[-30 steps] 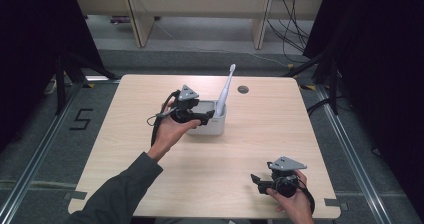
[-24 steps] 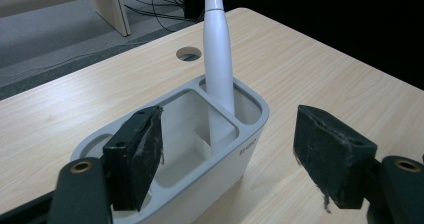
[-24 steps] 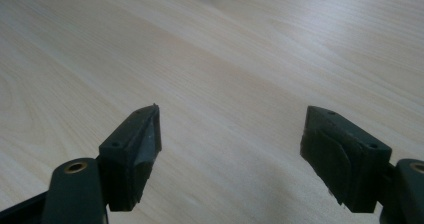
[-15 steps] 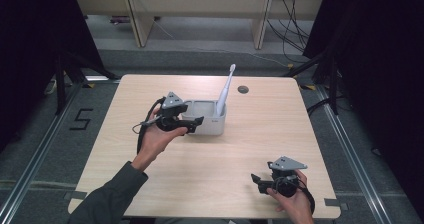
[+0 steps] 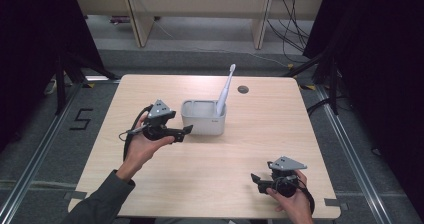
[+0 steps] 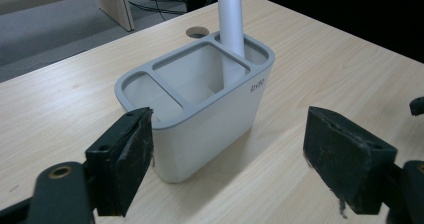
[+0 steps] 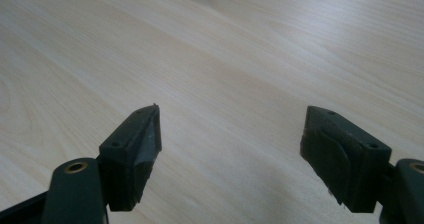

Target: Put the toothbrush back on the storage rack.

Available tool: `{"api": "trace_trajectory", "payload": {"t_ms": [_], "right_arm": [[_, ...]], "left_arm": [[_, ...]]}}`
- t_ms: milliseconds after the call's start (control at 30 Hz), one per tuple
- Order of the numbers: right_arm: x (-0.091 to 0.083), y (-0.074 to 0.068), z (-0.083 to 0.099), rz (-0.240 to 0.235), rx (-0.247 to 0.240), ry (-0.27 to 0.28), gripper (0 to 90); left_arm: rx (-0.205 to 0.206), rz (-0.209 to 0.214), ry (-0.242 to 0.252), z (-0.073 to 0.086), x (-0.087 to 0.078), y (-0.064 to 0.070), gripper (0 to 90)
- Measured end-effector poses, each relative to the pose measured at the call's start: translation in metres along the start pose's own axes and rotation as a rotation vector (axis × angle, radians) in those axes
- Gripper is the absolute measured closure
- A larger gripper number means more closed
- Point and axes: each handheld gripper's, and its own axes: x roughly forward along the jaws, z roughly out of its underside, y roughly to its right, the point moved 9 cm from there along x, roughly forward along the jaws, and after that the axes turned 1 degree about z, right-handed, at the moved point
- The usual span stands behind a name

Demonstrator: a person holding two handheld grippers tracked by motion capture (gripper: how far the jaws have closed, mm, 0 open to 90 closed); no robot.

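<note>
A grey holder (image 5: 202, 117) with three compartments stands near the middle of the table. A white toothbrush (image 5: 225, 88) leans upright in its right-hand end compartment; its handle (image 6: 231, 19) rises out of the far end compartment of the holder (image 6: 200, 119) in the left gripper view. My left gripper (image 5: 182, 132) hovers just left of the holder, open and holding nothing, its jaws wide apart. My right gripper (image 5: 255, 180) rests low near the table's front right, open over bare wood (image 7: 225, 84).
A round cable hole (image 5: 243, 89) sits in the tabletop behind the holder. Beyond the table's far edge are wooden furniture legs (image 5: 137, 19) and loose cables (image 5: 295, 24) on the floor. Black curtains flank both sides.
My left gripper has drawn back from the holder toward the left and front, and is now apart from it. The right gripper has stayed put.
</note>
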Motion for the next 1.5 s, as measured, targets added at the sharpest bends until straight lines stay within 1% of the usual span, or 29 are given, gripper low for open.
{"api": "trace_trajectory", "payload": {"t_ms": [67,100,133,167,400,467,600,633,667,700,800,833,867,900,933,967,1000,1067,1100,1133,1167,1200,1233,1267,1300,1333,1467,1500], "right_arm": [[0.000,0.000,0.000,0.001,-0.001,0.000,24.8],[0.000,0.000,0.000,0.002,-0.001,0.000,24.8],[0.000,0.001,0.000,0.003,-0.004,0.002,24.8],[0.000,0.000,0.000,0.001,-0.002,0.000,24.8],[0.000,0.000,0.000,0.001,-0.001,0.000,24.8],[0.000,0.001,0.000,0.009,-0.006,0.005,24.8],[0.000,0.001,0.000,0.009,-0.006,0.007,24.8],[0.000,0.001,0.000,0.010,-0.006,0.007,24.8],[0.000,0.001,0.000,0.010,-0.006,0.007,24.8],[0.000,0.001,0.000,0.010,-0.006,0.008,24.8],[-0.001,0.000,0.000,0.010,-0.001,0.005,24.8],[-0.001,0.000,0.000,0.009,0.007,0.003,24.8],[-0.001,0.000,0.000,0.009,0.007,0.003,24.8],[-0.001,0.001,0.000,0.011,-0.005,0.007,24.8],[0.000,0.001,0.000,0.009,-0.004,0.007,24.8],[0.000,-0.001,0.000,0.004,0.004,-0.001,24.8],[-0.001,-0.004,0.002,-0.003,0.036,-0.015,24.8],[0.000,-0.001,0.000,0.003,-0.001,-0.002,24.8],[0.000,-0.001,0.000,-0.001,0.001,-0.002,24.8],[0.000,-0.001,0.000,-0.002,0.003,-0.004,24.8],[0.000,-0.001,0.000,-0.002,0.001,-0.002,24.8],[-0.001,-0.003,0.001,-0.002,0.027,-0.010,24.8],[-0.001,-0.001,0.001,0.010,0.017,-0.003,24.8],[-0.001,0.001,0.000,0.013,-0.004,0.006,24.8],[-0.001,0.001,0.000,0.007,-0.007,0.004,24.8],[-0.001,0.002,0.000,0.017,-0.014,0.008,24.8],[-0.001,0.001,0.000,0.019,-0.010,0.008,24.8],[0.000,-0.002,0.000,0.002,0.019,0.006,24.8]], "left_arm": [[0.004,0.003,-0.001,0.005,-0.001,0.002,18.7],[0.012,0.004,-0.011,0.008,-0.002,0.002,18.4],[0.005,0.008,-0.008,0.009,-0.002,0.003,18.3],[0.010,0.010,-0.011,0.011,-0.002,0.003,18.3],[0.024,0.016,-0.002,0.015,-0.009,0.006,18.2],[0.031,0.018,-0.001,0.017,-0.011,0.008,18.1],[0.038,0.019,-0.005,0.023,-0.016,0.011,18.0],[0.036,0.018,0.000,0.025,-0.017,0.011,18.0],[0.041,0.027,-0.005,0.027,-0.018,0.011,18.0],[0.041,0.021,-0.009,0.029,-0.019,0.011,17.9],[0.037,0.034,-0.006,0.034,-0.022,0.012,17.4],[0.035,0.027,-0.014,0.038,-0.025,0.011,17.2],[0.035,0.027,-0.014,0.038,-0.025,0.011,17.1],[0.033,0.026,-0.015,0.040,-0.026,0.010,17.1],[0.031,0.033,-0.013,0.041,-0.027,0.010,17.1],[0.028,0.025,-0.015,0.043,-0.029,0.009,17.0],[0.040,0.025,-0.026,0.045,-0.030,0.007,17.0],[0.024,0.023,-0.019,0.048,-0.031,0.007,16.9],[0.034,0.023,-0.026,0.050,-0.033,0.006,16.9],[0.025,0.025,-0.021,0.051,-0.033,0.006,16.9],[0.026,0.019,-0.030,0.054,-0.035,0.005,17.0],[0.028,0.021,-0.029,0.055,-0.035,0.005,16.9],[0.023,0.018,-0.025,0.056,-0.036,0.005,16.9],[0.024,0.022,-0.030,0.059,-0.038,0.005,16.8],[0.024,0.017,-0.032,0.060,-0.040,0.005,16.8],[0.024,0.021,-0.026,0.061,-0.040,0.005,16.8],[0.024,0.023,-0.025,0.071,-0.045,0.006,16.8],[0.023,0.026,-0.025,0.075,-0.045,0.007,16.7]]}}
